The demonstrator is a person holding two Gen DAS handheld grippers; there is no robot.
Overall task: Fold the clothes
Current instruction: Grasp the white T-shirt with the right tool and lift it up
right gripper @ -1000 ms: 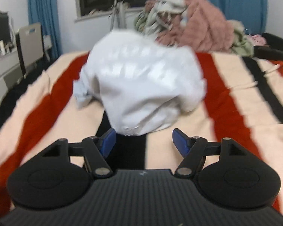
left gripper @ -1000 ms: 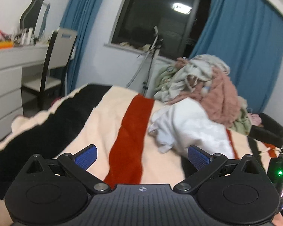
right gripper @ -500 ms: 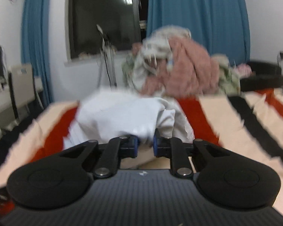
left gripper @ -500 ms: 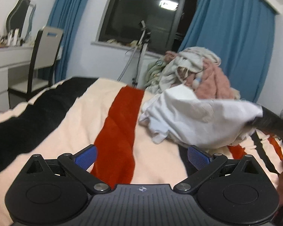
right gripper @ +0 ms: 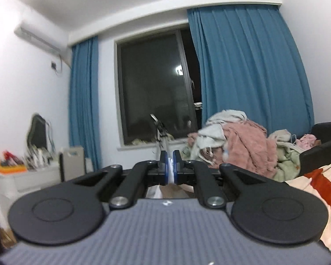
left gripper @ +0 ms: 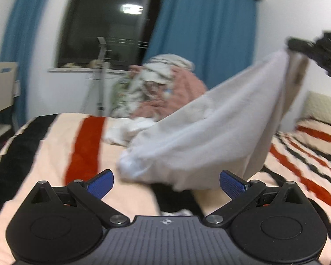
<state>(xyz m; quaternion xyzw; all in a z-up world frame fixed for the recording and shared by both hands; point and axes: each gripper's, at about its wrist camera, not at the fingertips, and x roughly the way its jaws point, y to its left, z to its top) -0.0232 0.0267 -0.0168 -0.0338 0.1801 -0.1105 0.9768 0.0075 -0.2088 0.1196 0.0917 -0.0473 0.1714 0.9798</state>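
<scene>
I find the white cotton garment (left gripper: pixel 209 137) lifted by one corner, its upper edge pinched at the upper right of the left wrist view and the cloth slanting down to a bunched lower end that rests on the striped cream, red and black blanket (left gripper: pixel 55 154) covering the bed. My right gripper (right gripper: pixel 170 170) has its jaws together, clamped on a thin white fold of that garment, seen between the blue pads (right gripper: pixel 163 169) in the right wrist view. My left gripper (left gripper: pixel 166 183) sits just short of the garment's low end, jaws wide apart and gripping nothing. Behind the garment, at the far end of the bed, I note a heaped pile of pink, grey and green laundry (left gripper: pixel 163 88). Beyond that pile stand the dark window (right gripper: pixel 156 88) and blue curtains (right gripper: pixel 249 66). Left of the window I record a white dresser (right gripper: pixel 22 176) carrying small items, blurred. The left wrist view is motion-blurred.
</scene>
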